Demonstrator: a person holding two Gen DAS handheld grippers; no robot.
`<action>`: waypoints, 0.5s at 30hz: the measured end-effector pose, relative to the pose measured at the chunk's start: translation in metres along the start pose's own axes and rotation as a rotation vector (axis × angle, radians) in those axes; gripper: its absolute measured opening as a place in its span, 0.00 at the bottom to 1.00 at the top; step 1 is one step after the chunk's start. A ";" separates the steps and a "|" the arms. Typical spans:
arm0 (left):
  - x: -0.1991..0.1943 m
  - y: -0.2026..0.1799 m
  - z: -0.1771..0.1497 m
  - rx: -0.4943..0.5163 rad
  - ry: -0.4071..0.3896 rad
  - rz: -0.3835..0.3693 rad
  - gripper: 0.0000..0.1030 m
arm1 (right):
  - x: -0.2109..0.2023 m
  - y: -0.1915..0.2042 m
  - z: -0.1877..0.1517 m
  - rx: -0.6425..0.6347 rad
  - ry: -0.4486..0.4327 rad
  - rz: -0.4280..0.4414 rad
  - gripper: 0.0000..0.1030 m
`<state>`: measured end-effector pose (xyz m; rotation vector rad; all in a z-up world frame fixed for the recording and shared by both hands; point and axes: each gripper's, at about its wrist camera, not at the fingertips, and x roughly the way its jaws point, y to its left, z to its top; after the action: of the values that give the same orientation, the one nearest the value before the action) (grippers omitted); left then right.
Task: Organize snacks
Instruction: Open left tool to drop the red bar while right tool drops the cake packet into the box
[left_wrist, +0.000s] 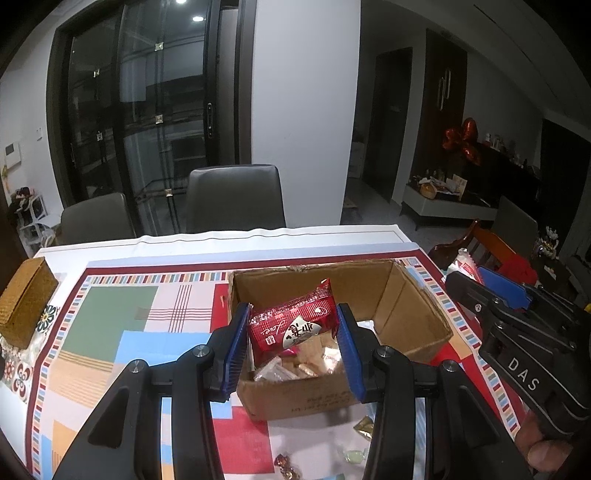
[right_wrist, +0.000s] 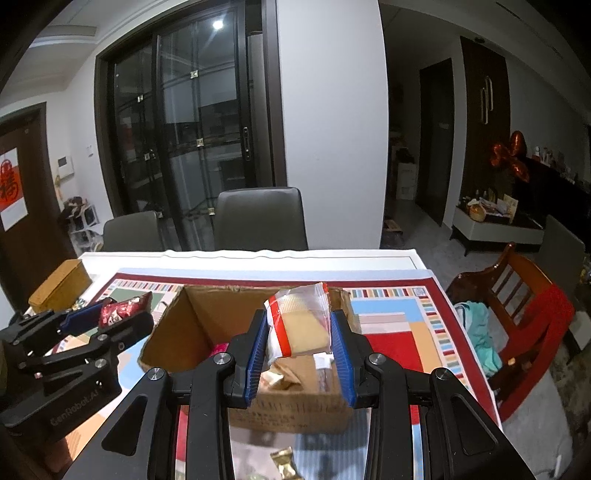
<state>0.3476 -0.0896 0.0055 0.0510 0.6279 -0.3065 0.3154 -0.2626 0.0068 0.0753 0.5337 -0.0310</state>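
Left gripper (left_wrist: 291, 328) clamped on red snack packet (left_wrist: 293, 323), right gripper (right_wrist: 299, 341) clamped on clear cracker packet (right_wrist: 301, 321), both above cardboard box (left_wrist: 413, 314); loose candies (left_wrist: 286, 463) at 6 o'clock of box

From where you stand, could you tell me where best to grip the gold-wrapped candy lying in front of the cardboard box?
Grip the gold-wrapped candy across its narrow middle, coming from above. It lies flat on the tablecloth, just short of the cardboard box, so a side approach would probably only push it.

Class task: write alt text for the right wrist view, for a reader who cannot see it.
The right gripper grips a clear packet of pale wafers above an open cardboard box on a patterned tablecloth. At left, the left gripper holds a red snack packet.
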 end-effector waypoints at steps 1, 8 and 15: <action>0.002 0.000 0.002 0.000 0.000 0.001 0.44 | 0.004 0.000 0.002 0.000 0.000 0.002 0.34; 0.015 -0.003 0.007 0.020 0.009 -0.002 0.44 | 0.017 0.003 0.011 -0.021 0.000 0.007 0.34; 0.033 -0.002 0.008 0.025 0.041 -0.004 0.44 | 0.038 0.004 0.013 -0.042 0.036 0.018 0.34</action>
<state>0.3770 -0.1012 -0.0072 0.0805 0.6648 -0.3180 0.3548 -0.2603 -0.0011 0.0395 0.5697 -0.0003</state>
